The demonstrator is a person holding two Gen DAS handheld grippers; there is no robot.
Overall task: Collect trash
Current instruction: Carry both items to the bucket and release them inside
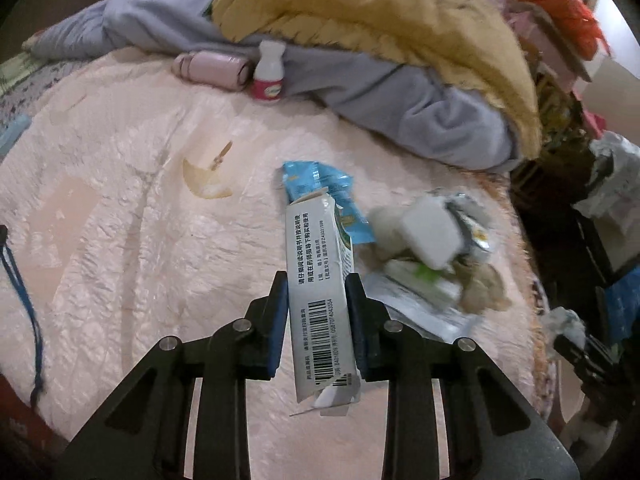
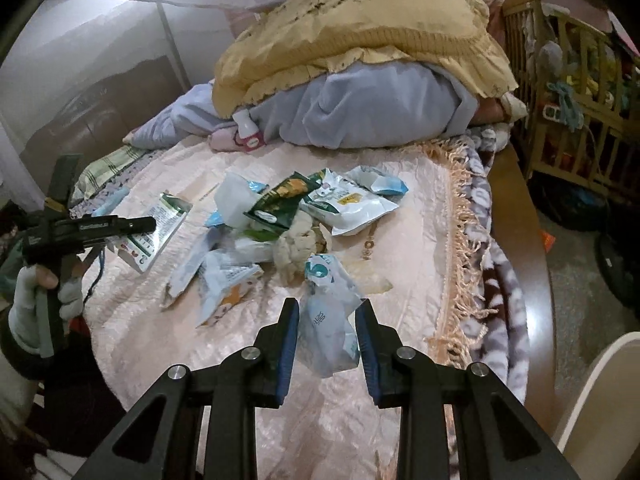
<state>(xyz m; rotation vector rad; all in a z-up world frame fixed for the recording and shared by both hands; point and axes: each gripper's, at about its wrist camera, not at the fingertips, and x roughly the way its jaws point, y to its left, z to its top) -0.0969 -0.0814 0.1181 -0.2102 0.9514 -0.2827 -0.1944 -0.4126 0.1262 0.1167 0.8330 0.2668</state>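
Note:
My left gripper [image 1: 317,280] is shut on a flattened white medicine carton [image 1: 320,292] with a barcode, held above the pink bedspread [image 1: 120,220]. It also shows in the right wrist view [image 2: 154,226], held by the left gripper [image 2: 120,226] at the left. Beyond the carton lie a blue wrapper [image 1: 320,180] and a blurred pile of wrappers [image 1: 432,248]. My right gripper [image 2: 329,306] is shut on a clear and blue plastic bag [image 2: 328,312] just short of the trash pile [image 2: 280,216] of wrappers and pouches in the middle of the bed.
A yellow quilt [image 2: 352,36] and grey-blue blanket [image 2: 360,116] are heaped at the head of the bed. A small white bottle [image 1: 269,74] with a pink label and a pink case [image 1: 212,70] lie by them. A wooden crib [image 2: 576,92] stands at the right.

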